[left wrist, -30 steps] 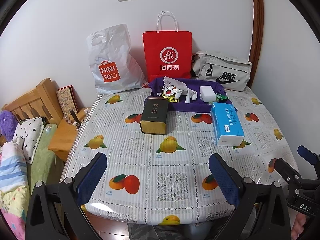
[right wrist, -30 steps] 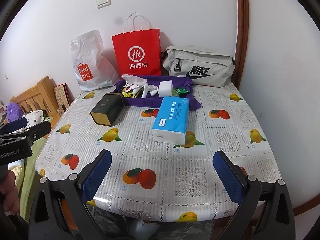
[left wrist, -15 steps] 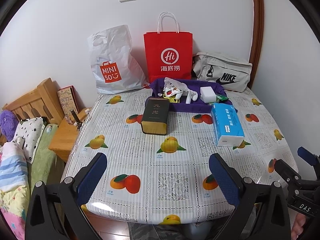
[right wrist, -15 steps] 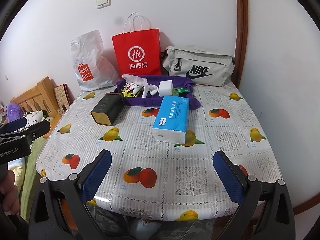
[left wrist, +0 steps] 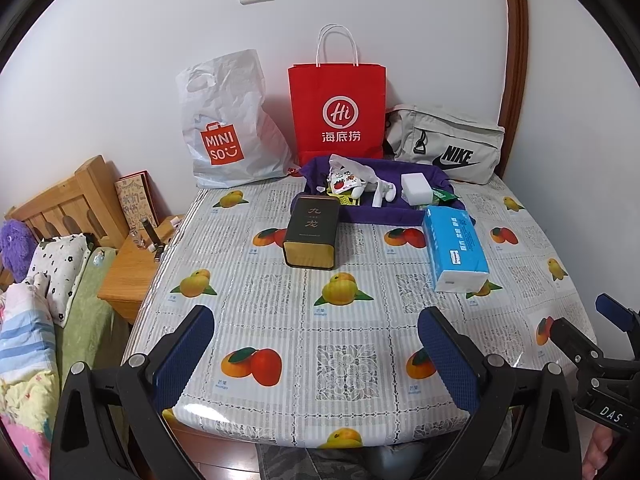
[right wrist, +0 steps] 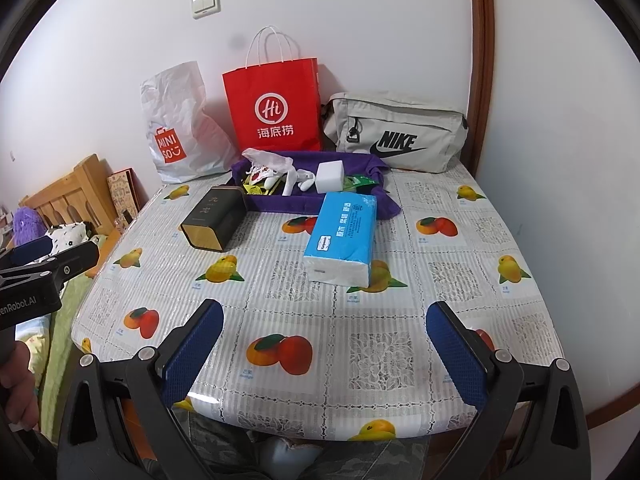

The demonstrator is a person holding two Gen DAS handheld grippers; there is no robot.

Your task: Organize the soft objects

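Note:
A blue tissue pack (left wrist: 454,249) (right wrist: 342,237) lies on the fruit-print table (left wrist: 344,360) (right wrist: 380,356). A purple cloth tray (left wrist: 400,216) (right wrist: 276,203) behind it holds a white sponge block (left wrist: 416,187) (right wrist: 330,176), a white sock-like item (left wrist: 382,194) (right wrist: 296,180) and snack packets (left wrist: 342,184). A dark tea tin (left wrist: 314,232) (right wrist: 214,220) lies left of the pack. My left gripper (left wrist: 316,360) and right gripper (right wrist: 326,354) are both open and empty over the table's near edge.
A white Miniso bag (left wrist: 230,124), a red paper bag (left wrist: 338,112) and a grey Nike bag (left wrist: 448,144) stand against the back wall. A wooden nightstand (left wrist: 132,268) and a bed (left wrist: 36,320) are to the left. A wall bounds the right.
Both views shift very slightly; the grippers stay open and nothing on the table has moved.

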